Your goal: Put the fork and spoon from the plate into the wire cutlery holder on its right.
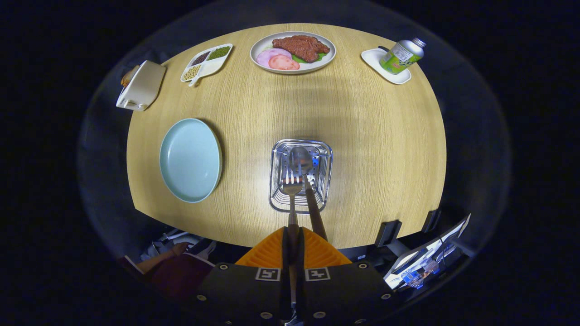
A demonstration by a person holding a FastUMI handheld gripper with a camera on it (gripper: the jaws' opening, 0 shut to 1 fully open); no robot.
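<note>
- Our gripper (293, 246) is clamped on the fork (292, 194) handle, tines over the wire cutlery holder (301, 181)
- We see the spoon (306, 174) already in the holder
- Blue plate (190, 159) sits left of it, bare

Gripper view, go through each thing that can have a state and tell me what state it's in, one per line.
Fingers: shut on the fork handle.
Fork: held, tines over the holder.
Spoon: standing in the holder, handle leaning toward the fingers.
Holder: upright on the table, spoon inside.
Blue plate: empty, left of the holder.
Food plate: filled.
Bottle: capped, tilted on a white tray.
Divided dish: compartments filled.
</note>
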